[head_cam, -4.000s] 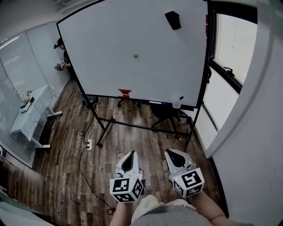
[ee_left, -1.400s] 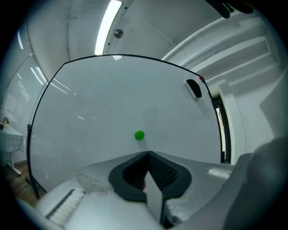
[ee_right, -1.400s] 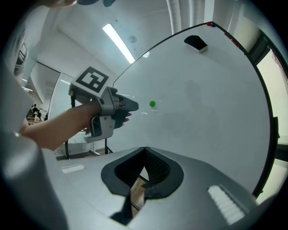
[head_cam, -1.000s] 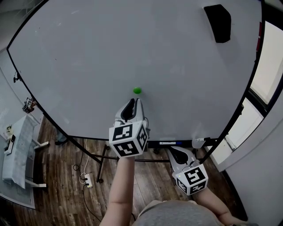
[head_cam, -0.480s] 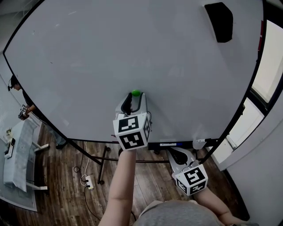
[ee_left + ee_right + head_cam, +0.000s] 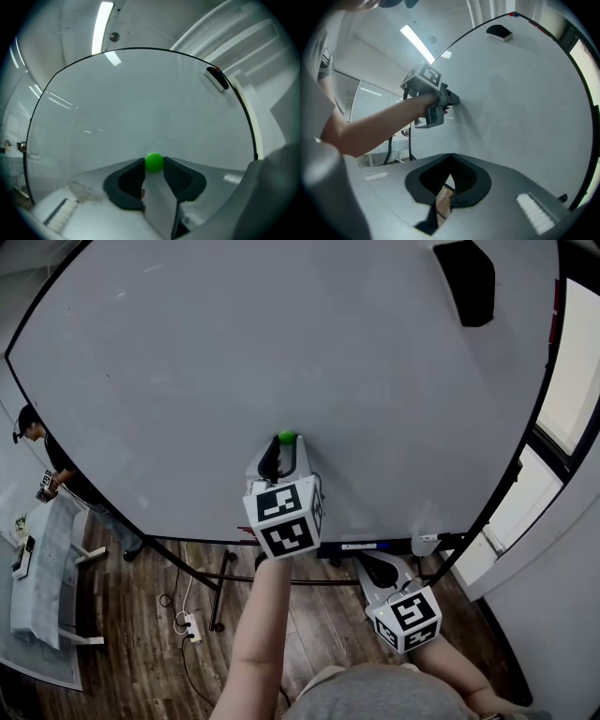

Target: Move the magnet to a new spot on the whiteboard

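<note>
While left gripper fingers are closing on the one green magnet, right gripper fingers sit together, empty.

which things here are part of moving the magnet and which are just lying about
For the job:
green magnet, between the closing jaws of the left gripper
whiteboard

Lying about:
black eraser, high on the board
right gripper, shut and idle down low
power strip on the floor
</note>
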`<state>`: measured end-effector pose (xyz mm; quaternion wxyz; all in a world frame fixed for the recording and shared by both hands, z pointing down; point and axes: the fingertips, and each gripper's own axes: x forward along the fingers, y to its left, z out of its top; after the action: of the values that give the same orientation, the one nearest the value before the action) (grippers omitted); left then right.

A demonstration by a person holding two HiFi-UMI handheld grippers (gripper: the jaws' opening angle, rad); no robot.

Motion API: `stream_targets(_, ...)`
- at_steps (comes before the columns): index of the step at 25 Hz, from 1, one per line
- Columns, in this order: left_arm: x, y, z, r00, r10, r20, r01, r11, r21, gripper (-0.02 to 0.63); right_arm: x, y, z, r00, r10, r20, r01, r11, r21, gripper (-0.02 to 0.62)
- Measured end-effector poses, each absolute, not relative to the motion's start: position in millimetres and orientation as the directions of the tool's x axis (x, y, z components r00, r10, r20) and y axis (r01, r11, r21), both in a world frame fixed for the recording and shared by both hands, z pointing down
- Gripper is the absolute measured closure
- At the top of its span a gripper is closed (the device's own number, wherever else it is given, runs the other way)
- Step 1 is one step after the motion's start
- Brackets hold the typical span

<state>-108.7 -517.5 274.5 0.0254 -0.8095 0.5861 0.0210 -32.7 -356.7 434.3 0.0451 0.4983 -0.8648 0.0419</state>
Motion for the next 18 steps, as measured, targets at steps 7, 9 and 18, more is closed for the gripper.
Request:
stream_targets(7,-109,-518,278,0.314,-0.948,-0.046,-0.949,-0.314,-0.009,0.469,-33,-353,433,-0.508,-0.852,0.123,-0.860,0.509,-0.025,0.594)
stream_targets(9,-110,-513,280,0.317,-0.948,-0.045,-0.948,-0.317,-0.001,0.471,-32,-349,434,-0.509,-0.851,0.128,-0.860,0.510,-0.028,0.594)
stream_targets(18,-113,-476,292,0.310,-0.950,-0.029,-0.951,-0.310,0.012,0.471,-27,-328,430,-0.517,-0.848,0.118,-0.855,0.517,-0.038,0.594)
